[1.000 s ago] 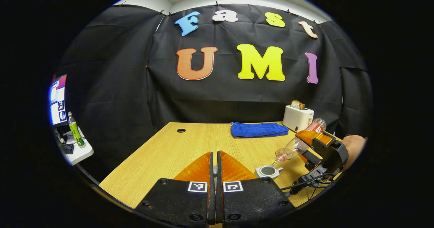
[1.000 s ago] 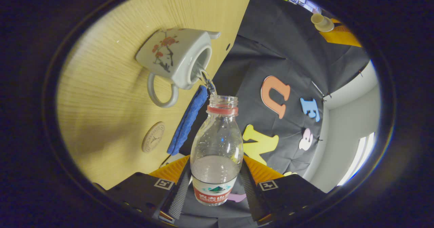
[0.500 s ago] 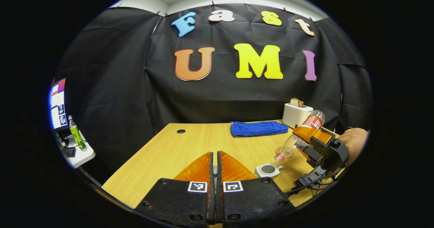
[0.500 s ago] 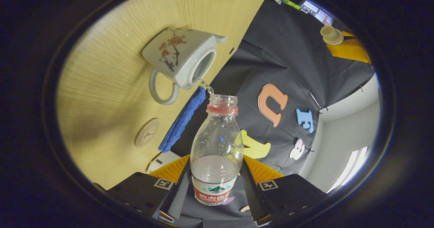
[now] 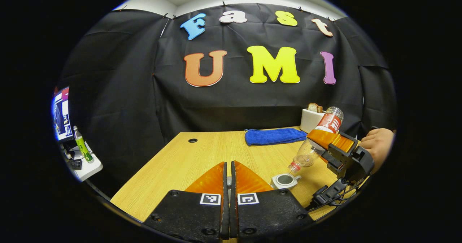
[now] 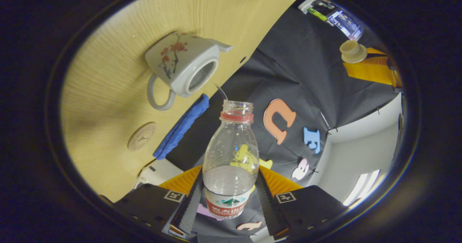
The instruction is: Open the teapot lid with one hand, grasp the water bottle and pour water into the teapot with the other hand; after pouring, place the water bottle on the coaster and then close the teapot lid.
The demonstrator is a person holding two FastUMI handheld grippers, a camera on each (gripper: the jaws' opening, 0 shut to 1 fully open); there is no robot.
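While the right hand-held gripper (image 6: 231, 196) clamps both fingers on the bottle (image 6: 231, 160), tipped mouth-down, a thin stream falls into the open teapot (image 6: 180, 68) on the worktop (image 6: 119, 48). The left hand-held gripper (image 5: 227, 179) holds the lid (image 6: 352, 51) aloft, well apart from the pot, its fingers nearly together. The coaster (image 6: 141, 136) lies bare near a blue cloth (image 6: 180, 127), beside a toaster (image 5: 311, 119).
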